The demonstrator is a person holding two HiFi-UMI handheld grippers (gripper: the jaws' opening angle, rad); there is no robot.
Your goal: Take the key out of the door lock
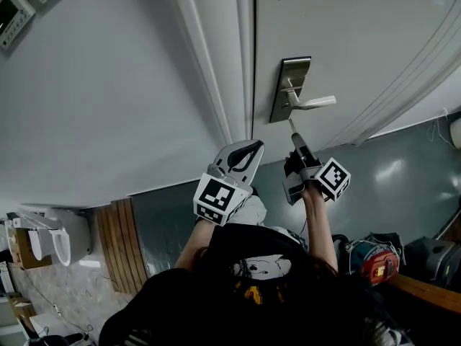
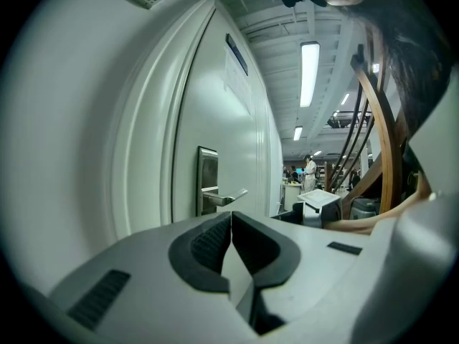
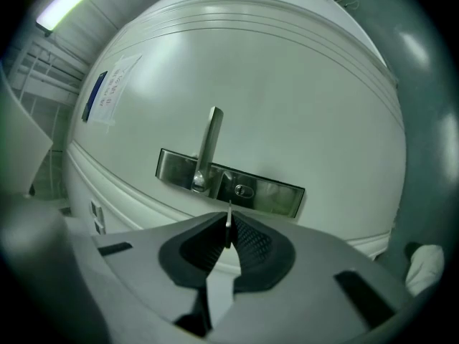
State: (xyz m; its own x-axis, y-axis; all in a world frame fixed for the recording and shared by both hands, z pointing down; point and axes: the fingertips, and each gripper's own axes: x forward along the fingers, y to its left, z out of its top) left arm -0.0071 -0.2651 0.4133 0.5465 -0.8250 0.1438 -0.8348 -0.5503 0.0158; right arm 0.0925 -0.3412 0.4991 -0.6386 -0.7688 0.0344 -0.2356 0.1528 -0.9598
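R gripper (image 3: 228, 229): jaws nearly together, pinched on the key (image 3: 229, 216). Thin blade stands edge-on btwn the ribbed pads, tip poking just past the fingertips. Key is out of the lock: its tip stops short of the keyhole (image 3: 244, 190), which sits just ahead of the jaws & a bit to their right, on the steel lock plate (image 3: 276, 194). Lever handle (image 3: 209, 142) is on the same plate, ahead & to the left of the jaws. In head view the R gripper points at the plate's lower end on the white door (image 1: 346, 42); gap btwn key tip & plate can't be judged there.

L gripper (image 2: 231, 219): jaws closed tip to tip, nothing btwn them. It's off the door, beside the R gripper; plate & handle are well ahead of it, slightly left.
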